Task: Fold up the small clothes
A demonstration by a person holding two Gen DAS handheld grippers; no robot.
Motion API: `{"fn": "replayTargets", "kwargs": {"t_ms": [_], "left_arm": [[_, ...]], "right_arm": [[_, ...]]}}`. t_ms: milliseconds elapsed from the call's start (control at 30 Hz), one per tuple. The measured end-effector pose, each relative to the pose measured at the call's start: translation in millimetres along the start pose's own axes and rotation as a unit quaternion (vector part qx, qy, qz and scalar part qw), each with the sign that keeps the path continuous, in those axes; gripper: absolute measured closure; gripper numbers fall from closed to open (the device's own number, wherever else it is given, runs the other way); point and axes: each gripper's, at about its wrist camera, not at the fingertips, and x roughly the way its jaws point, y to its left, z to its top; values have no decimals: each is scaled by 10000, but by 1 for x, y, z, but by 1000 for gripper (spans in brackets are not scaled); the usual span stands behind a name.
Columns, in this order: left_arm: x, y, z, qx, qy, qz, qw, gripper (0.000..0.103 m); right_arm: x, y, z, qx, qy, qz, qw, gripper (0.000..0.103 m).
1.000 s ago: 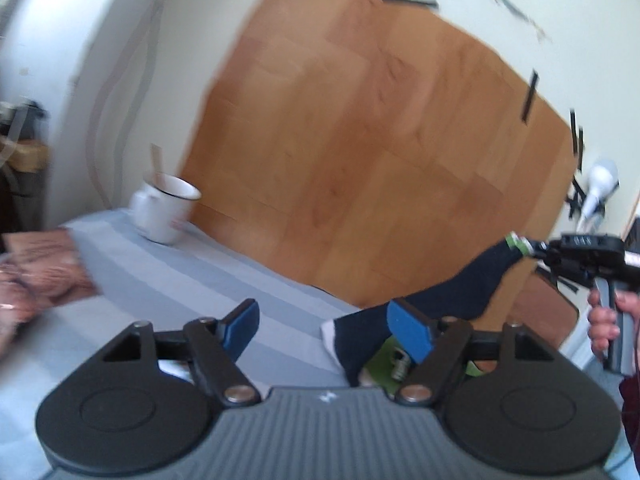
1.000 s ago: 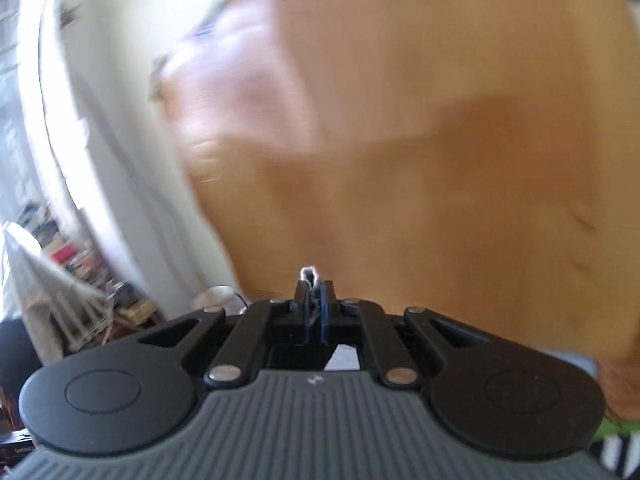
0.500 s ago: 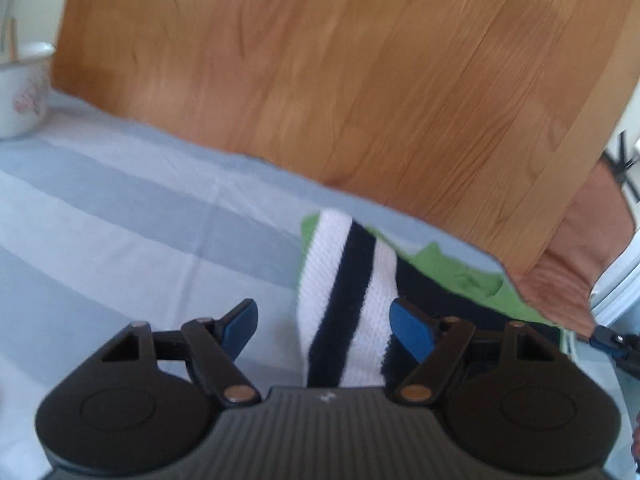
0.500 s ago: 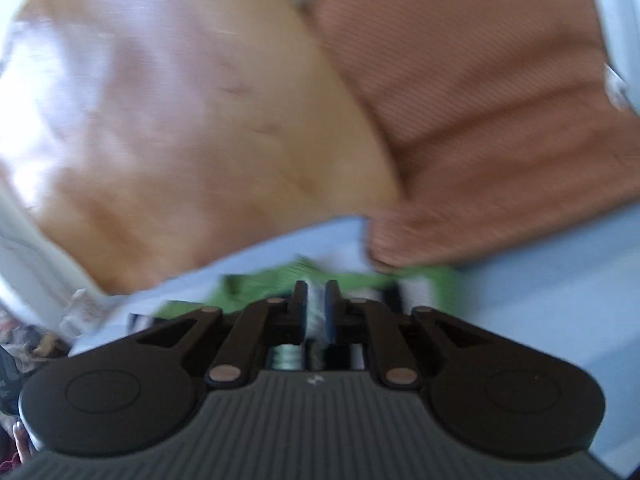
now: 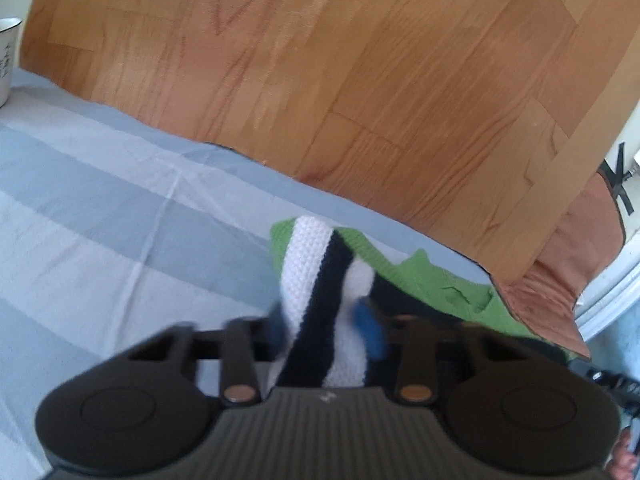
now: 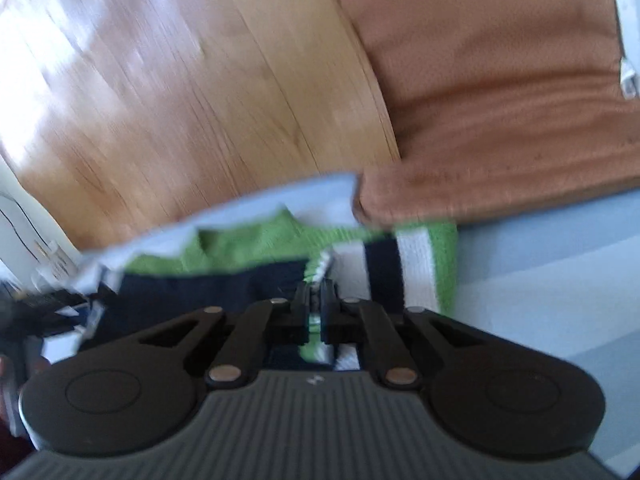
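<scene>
Knitted sock [image 5: 320, 276] (white, navy, green bands, chunky ribbed weave) lies on striped pale-blue sheet [image 5: 100, 208], at its far edge beside wood-grain floor [image 5: 320, 60]. Left tool [image 5: 326, 326]: blue pads have just been closing, now blurred against striped cuff of sock, pinching it. Right tool [image 6: 316, 294]: jaws closed tight on thin green-white edge of sock [image 6: 256, 276]. Rust-brown ribbed cushion [image 6: 500, 92] just beyond sock. White enamel mug [image 5: 8, 60] well left of sock.
</scene>
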Motion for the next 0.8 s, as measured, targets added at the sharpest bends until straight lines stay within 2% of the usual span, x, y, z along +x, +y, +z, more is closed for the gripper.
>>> {"fn": "replayTargets", "kwargs": {"t_ms": [67,100,167,200,233,300,367,400,467,633,800], "left_arm": [[-2,-7,-2,227,-137,65,9996,80],[0,-10,-5,370,-178,187,9990,80],[11,-14,-8,572,-86,568,9967,78],[10,-14,-6,556,-98,590,9967,75],[9,-14,-6,564,-87,654,9962,71],[4,-12,-7,548,-65,670,9962,66],[-9,-11,-8,482,-52,789,9957,46],[-17,-9,-9,470,-67,759,9960,45],[-38,-6,-16,493,-76,561,9972,45],[-100,-1,-52,871,-13,203,9960,45],[-158,3,-109,1428,353,-140,9890,45]], "right_arm": [[-14,-4,1,13,-221,-196,9996,99],[-14,-5,-1,-52,-193,-344,9992,99],[2,-9,-10,-149,168,-659,9976,100],[12,-11,-15,-162,430,-738,9962,95],[11,-13,-19,-152,293,-741,9967,96],[7,-14,-16,-14,316,-730,9968,91],[-8,-14,-14,204,103,-531,9983,85],[-17,-12,-15,206,23,-467,9987,76],[-35,-6,-19,70,-23,-434,9990,71],[-77,2,-48,-80,209,-161,9996,70],[-110,7,-90,-113,478,-38,9988,70]]}}
